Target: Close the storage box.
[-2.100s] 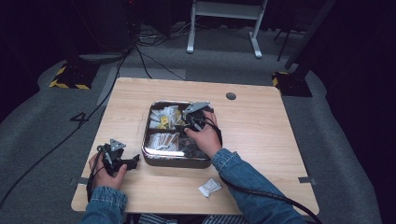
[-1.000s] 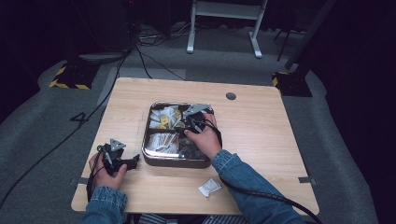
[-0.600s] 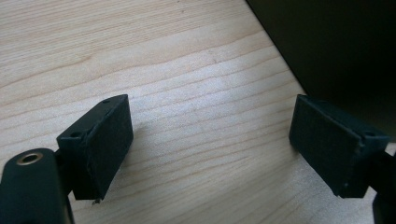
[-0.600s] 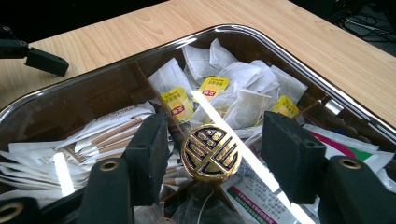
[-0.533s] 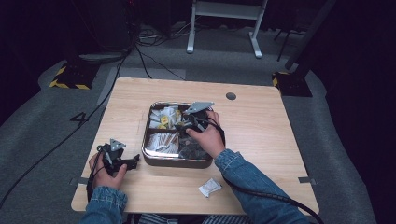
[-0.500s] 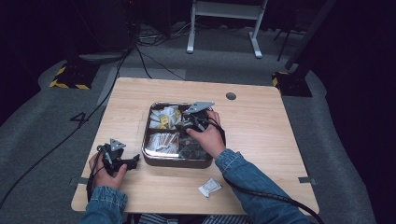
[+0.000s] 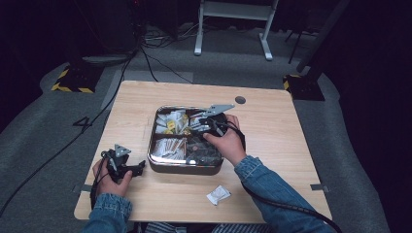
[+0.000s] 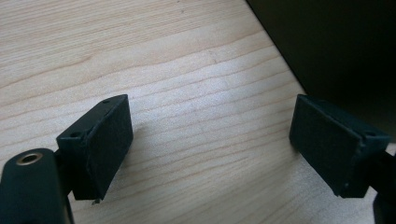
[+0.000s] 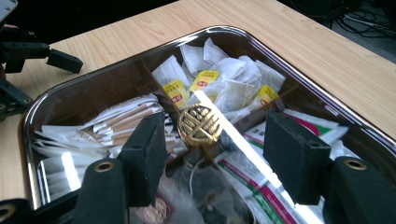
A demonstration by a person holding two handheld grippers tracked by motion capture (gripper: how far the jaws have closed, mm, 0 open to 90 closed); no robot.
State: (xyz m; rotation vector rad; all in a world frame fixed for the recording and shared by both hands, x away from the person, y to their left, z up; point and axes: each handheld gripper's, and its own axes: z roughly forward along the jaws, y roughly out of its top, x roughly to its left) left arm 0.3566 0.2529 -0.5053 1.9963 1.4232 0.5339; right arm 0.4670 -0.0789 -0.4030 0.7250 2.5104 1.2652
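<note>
The right hand-held gripper (image 7: 206,125) is held over the compartmented tray (image 7: 160,166); the left hand-held gripper (image 7: 127,166) is rested on the surface (image 7: 272,160); a white sachet (image 7: 218,195) is seen nearby.

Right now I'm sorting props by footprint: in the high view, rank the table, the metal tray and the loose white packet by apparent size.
1. table
2. metal tray
3. white packet
The differences are plain; nearness to the camera doesn't change this order.

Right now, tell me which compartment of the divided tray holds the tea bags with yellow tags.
The far-left compartment of the tray: its white tea bags carry yellow tags, while the compartment in front of it holds long white paper sticks.
</note>
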